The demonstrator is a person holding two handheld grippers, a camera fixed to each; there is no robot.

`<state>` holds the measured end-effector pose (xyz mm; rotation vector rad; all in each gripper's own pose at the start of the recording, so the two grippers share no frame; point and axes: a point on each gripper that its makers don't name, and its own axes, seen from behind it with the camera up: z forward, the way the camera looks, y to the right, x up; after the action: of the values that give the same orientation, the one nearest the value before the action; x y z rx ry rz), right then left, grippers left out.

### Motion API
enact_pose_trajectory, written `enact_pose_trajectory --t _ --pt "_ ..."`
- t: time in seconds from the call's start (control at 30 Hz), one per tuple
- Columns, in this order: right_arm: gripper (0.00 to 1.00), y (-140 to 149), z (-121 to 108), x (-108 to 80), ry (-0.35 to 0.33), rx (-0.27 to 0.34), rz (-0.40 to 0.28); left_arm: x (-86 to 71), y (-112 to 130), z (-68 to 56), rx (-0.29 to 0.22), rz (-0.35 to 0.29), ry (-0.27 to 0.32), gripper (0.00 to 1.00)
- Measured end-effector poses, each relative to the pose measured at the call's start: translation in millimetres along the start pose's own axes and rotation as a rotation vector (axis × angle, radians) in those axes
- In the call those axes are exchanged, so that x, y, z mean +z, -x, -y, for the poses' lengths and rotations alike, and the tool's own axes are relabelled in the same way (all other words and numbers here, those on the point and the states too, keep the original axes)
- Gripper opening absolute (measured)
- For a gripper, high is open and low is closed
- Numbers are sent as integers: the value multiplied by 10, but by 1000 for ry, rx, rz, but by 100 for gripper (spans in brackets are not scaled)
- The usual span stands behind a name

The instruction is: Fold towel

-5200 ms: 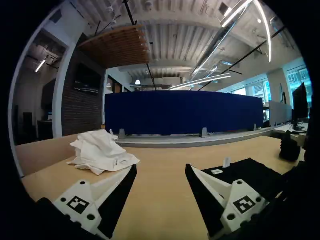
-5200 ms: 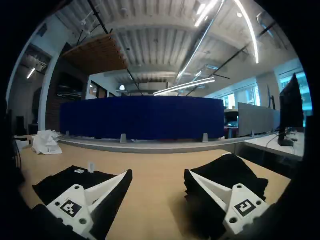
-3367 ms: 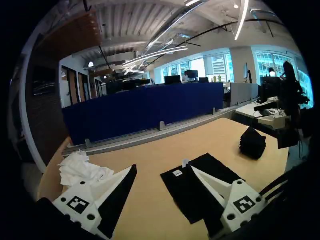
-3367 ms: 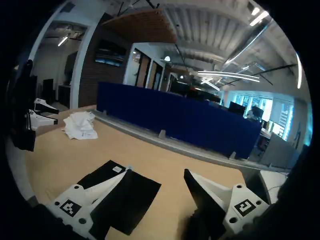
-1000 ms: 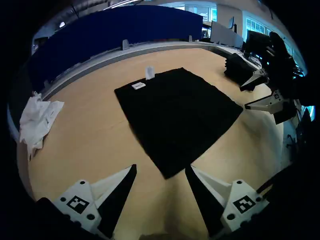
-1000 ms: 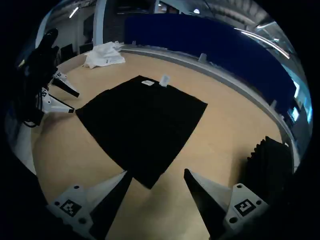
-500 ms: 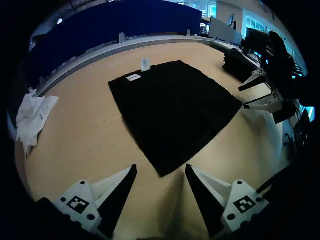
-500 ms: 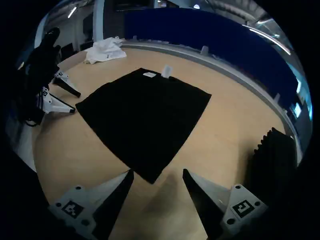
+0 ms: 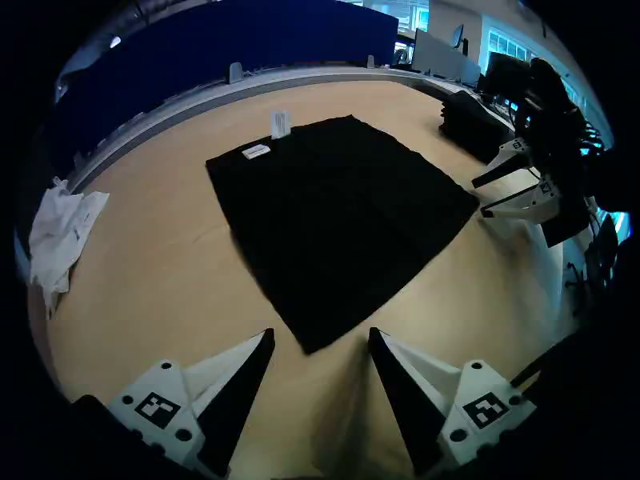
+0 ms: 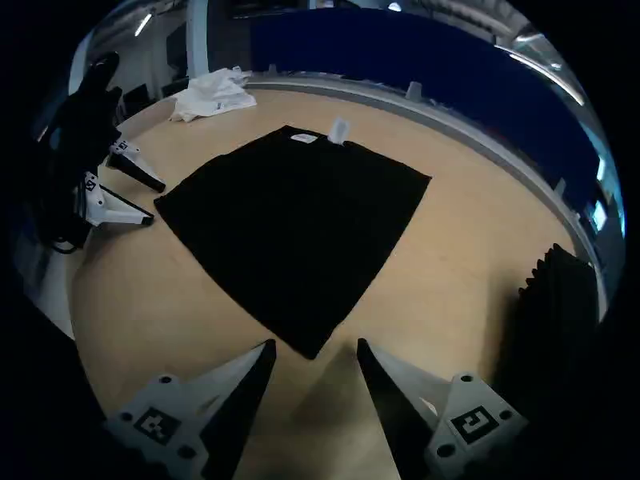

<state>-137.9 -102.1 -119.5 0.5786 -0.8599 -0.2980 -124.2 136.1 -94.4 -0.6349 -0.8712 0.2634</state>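
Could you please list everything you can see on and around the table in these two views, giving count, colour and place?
table: one, light wood, under everything else
black towel: one, black, spread flat in the middle of the table
white tags: two, white, at the towel's far edge, one flat and one standing up
white cloth: one, white, crumpled near the table's far left edge
stack of black towels: one, black, folded, at the table's right end
blue partition: one, dark blue, along the table's far side
left gripper: one, white and black, open, pointing at a near towel corner
right gripper: one, white and black, open, pointing at the other near corner
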Motion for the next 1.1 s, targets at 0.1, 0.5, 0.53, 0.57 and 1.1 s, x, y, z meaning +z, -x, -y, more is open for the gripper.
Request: enact_pose_trajectory --t 0.1,0.5,0.53,0.57,1.1 --pt "78 -9 -1 9 -1 1 -1 6 1 2 -2 2 2 86" --pt "53 -4 52 53 -31 9 12 1 29 72 -22 20 -27 58" --pt "52 -5 49 53 -30 10 11 1 33 75 -21 21 -29 55" --pt "50 -6 46 53 -30 11 10 1 36 78 -21 21 -31 54" --pt "35 0 51 47 -23 17 7 7 27 52 -8 35 -51 39"
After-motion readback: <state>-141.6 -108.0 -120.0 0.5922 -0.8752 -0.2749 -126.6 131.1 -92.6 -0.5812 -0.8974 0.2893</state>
